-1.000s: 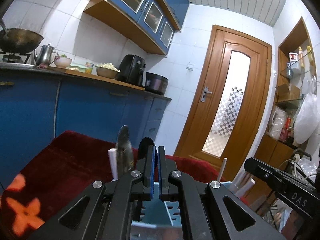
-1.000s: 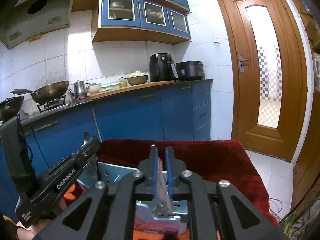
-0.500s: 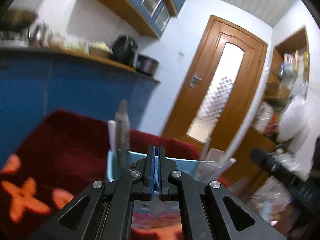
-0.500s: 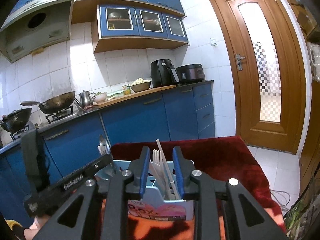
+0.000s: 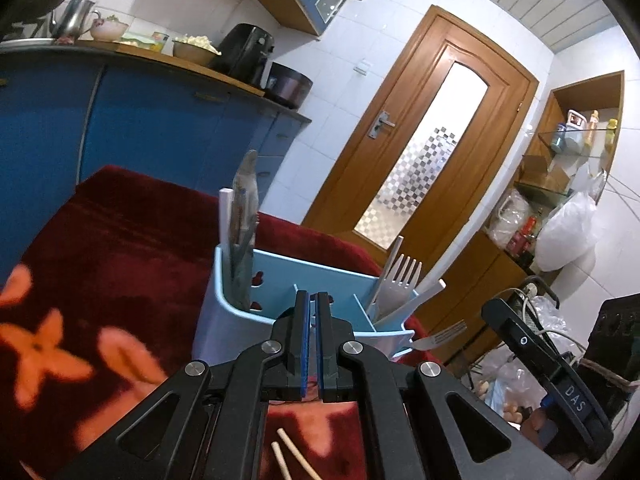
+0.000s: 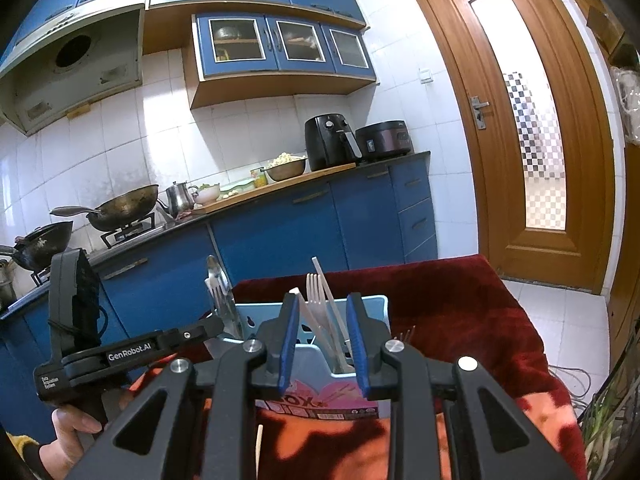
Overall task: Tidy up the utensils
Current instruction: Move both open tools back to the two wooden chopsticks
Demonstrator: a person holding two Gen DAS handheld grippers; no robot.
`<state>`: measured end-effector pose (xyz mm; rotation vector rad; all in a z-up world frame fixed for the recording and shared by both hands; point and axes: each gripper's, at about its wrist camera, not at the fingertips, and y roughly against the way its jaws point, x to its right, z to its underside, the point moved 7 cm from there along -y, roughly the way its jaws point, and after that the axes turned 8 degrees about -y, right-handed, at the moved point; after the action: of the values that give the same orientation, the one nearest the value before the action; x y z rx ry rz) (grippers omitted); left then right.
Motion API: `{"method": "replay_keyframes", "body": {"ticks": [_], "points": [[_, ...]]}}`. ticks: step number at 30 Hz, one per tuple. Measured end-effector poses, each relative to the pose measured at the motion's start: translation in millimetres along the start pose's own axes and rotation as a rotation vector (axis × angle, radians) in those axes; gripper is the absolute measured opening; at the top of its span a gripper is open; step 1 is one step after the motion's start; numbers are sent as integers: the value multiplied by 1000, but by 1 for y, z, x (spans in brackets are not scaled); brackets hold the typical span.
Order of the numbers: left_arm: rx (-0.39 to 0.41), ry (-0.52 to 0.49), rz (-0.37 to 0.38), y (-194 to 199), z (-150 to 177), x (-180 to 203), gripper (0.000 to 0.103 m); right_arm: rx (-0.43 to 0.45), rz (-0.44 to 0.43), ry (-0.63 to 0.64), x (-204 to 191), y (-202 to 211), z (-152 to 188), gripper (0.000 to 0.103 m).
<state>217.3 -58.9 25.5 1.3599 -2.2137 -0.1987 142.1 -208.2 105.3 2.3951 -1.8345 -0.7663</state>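
A light blue utensil holder (image 5: 280, 276) (image 6: 372, 308) with dividers stands on a red cloth (image 5: 120, 240). Its left compartment holds a metal spoon (image 5: 246, 184) and a white handle (image 5: 225, 216). Its right compartment holds white plastic forks (image 5: 396, 284) (image 6: 316, 296). A metal fork (image 5: 440, 334) lies by the holder's right side. Wooden chopsticks (image 5: 292, 456) lie on the cloth under my left gripper (image 5: 313, 300), which is shut and empty in front of the holder. My right gripper (image 6: 322, 312) is open, just in front of the plastic forks.
Blue kitchen cabinets (image 6: 280, 232) with woks, a kettle, bowls and an air fryer (image 6: 330, 142) run behind the table. A wooden door (image 6: 532, 120) is at the right. Shelves and bags (image 5: 560, 220) stand beside the table's right edge.
My right gripper has opened, let go of a white utensil in the holder's right compartment and drawn back. My left gripper has pulled back and tilted down; the holder shows more fully.
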Motion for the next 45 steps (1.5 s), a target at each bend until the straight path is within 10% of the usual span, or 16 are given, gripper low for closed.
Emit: {"method": "replay_keyframes", "body": {"ticks": [13,45], "points": [[-78,-37,-103,31,18,-7,27,-60,18,-56,7,21,21,34],[-498,-158,-205,35,135,29,27,-280,132,-136,41,70,107,47]]}}
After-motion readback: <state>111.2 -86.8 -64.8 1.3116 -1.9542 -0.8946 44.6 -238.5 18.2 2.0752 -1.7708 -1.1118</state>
